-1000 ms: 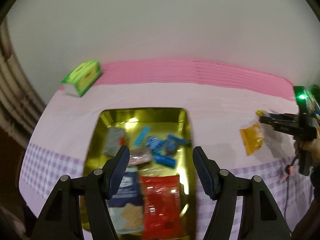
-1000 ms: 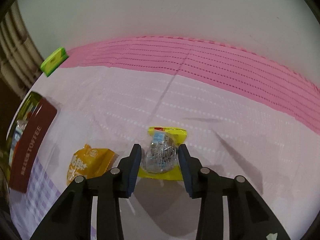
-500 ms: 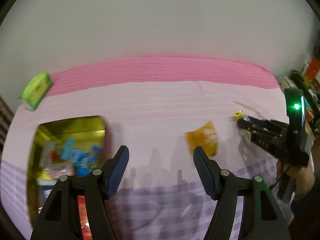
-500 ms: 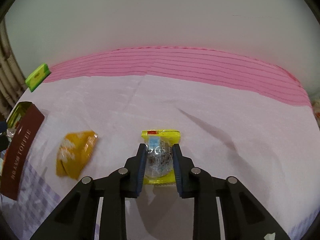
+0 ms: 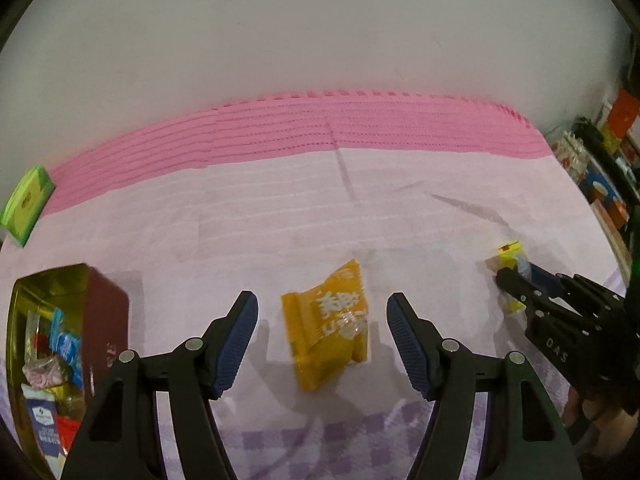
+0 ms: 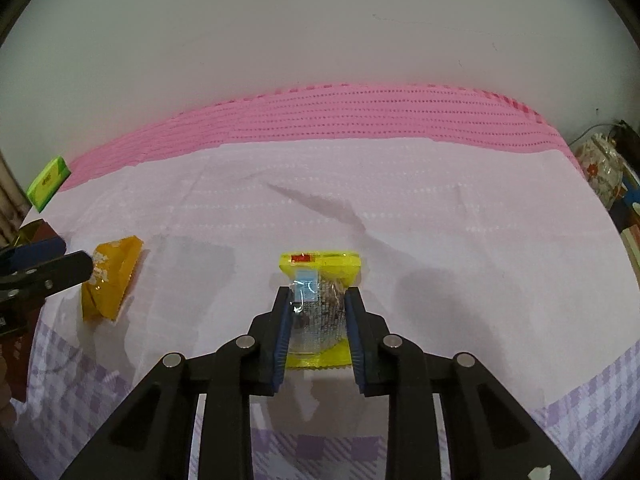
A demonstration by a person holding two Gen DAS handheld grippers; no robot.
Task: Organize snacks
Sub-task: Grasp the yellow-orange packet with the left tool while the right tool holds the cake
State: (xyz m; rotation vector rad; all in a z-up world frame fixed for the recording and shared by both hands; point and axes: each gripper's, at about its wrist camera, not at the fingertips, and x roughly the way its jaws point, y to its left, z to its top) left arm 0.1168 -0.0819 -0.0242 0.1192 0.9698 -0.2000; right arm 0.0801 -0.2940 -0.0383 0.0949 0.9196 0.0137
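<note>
My left gripper [image 5: 322, 322] is open, its fingers either side of an orange snack packet [image 5: 329, 328] lying on the pale pink cloth; the packet also shows in the right wrist view [image 6: 110, 282]. My right gripper [image 6: 316, 320] is shut on a yellow-edged clear snack packet [image 6: 318, 304], which rests at cloth level. In the left wrist view the right gripper [image 5: 520, 286] sits at the right with the yellow packet [image 5: 509, 254] at its tips. A gold tin [image 5: 36, 292] with a dark red side holds several snacks at the left.
A green box [image 5: 27, 204] lies at the far left near the pink band of the cloth [image 5: 340, 128]. Cluttered shelves [image 5: 600, 168] stand beyond the table's right edge. A patterned teapot [image 6: 600, 168] sits off the right side.
My left gripper swung right from over the gold tin to straddle the orange packet. My right gripper closed on the yellow-edged packet.
</note>
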